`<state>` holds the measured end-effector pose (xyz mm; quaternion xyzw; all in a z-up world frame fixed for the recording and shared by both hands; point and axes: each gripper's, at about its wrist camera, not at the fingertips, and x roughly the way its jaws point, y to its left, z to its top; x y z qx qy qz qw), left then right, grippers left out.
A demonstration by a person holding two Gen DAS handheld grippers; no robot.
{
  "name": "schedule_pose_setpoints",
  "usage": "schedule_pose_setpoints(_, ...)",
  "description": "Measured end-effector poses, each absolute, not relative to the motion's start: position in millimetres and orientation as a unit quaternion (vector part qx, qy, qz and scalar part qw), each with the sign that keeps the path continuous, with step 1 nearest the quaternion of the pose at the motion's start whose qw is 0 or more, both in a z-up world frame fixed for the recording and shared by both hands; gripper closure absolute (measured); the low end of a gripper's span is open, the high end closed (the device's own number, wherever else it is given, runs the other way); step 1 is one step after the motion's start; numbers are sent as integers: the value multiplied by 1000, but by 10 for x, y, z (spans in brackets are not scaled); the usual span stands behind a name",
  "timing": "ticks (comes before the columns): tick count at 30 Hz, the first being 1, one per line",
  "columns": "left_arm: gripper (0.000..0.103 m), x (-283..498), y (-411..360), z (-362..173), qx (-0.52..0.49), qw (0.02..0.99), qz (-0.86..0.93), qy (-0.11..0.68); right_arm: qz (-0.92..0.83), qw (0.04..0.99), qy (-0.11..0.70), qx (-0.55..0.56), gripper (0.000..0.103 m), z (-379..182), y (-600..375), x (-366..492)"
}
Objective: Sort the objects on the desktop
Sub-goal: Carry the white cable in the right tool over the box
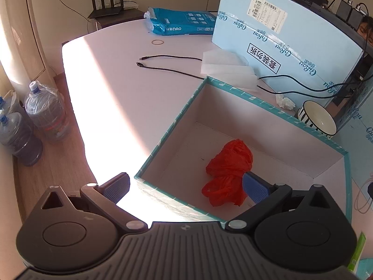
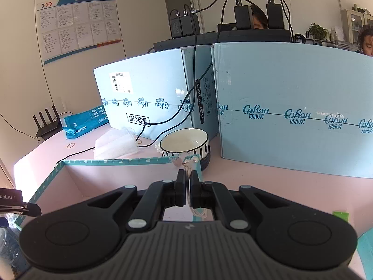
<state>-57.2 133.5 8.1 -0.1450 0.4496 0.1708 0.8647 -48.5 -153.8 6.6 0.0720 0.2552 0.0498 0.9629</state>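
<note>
On the pink desk (image 1: 112, 98), two pale blue cartons (image 2: 296, 107) stand upright along the far side, a black cable draped down between them. Nearer sits the teal-edged box (image 1: 172, 126), open at the top, with pale inner walls. It holds a crumpled red bag (image 1: 227, 172), lying on the floor of the box toward its near side.

Behind the box, a stack of white foam sheets (image 1: 226, 67) lies against a carton, and a blue paper pack (image 1: 184, 23) rests farther back by the desk's far edge. A striped bowl (image 2: 184, 144) with a white inside stands just beyond the box's far right corner, between box and cartons (apparently empty). Two black cable ends (image 1: 167, 63) trail across the bare desk, with a thin ring (image 1: 157, 42) lying well apart from them toward the pack.

The left gripper (image 1: 184, 186) hangs spread wide over the box's near wall, one finger outside the box and the other above the red bag, nothing between its pads.

The right gripper (image 2: 188, 175) is clamped tight on a pale beaded cord (image 2: 187, 163): beads show just past the fingertips, over the box's far right corner, and loops of cord hang out below the pads.
</note>
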Motion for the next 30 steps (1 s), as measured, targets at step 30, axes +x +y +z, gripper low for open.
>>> schedule_pose_setpoints(30, 0, -437, 1478, 16, -123, 859, 177, 464, 83, 953, 279, 81, 99, -38, -1161, -361)
